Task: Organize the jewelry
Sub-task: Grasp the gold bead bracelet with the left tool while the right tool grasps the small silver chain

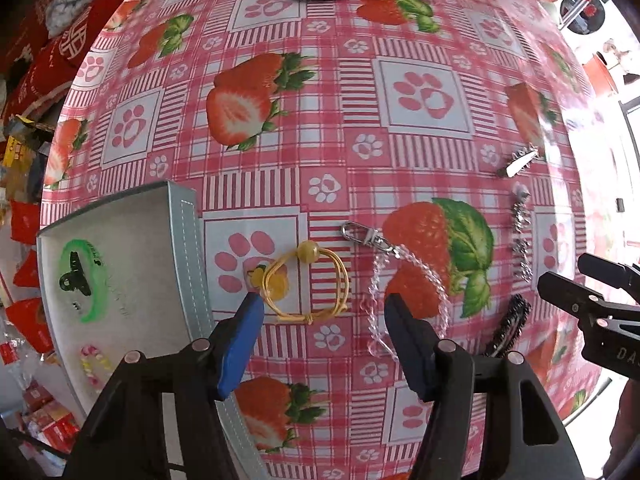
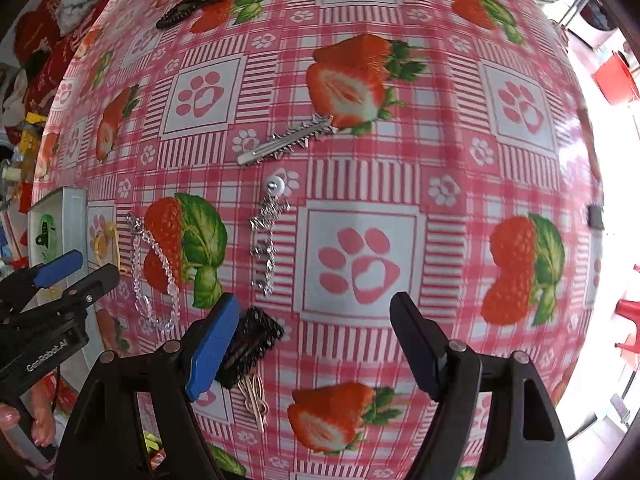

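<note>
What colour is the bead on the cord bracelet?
Yellow, like the bracelet's cord; the bead shows clearest from the left wrist.

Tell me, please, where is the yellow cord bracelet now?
In the left wrist view, the yellow cord bracelet lies on the tablecloth, between the grey box on its left and the clear bead chain on its right.

Pink strawberry-and-paw-print tablecloth [image 2: 360,208], red stools [image 2: 614,80], glaring daylight at right.
</note>
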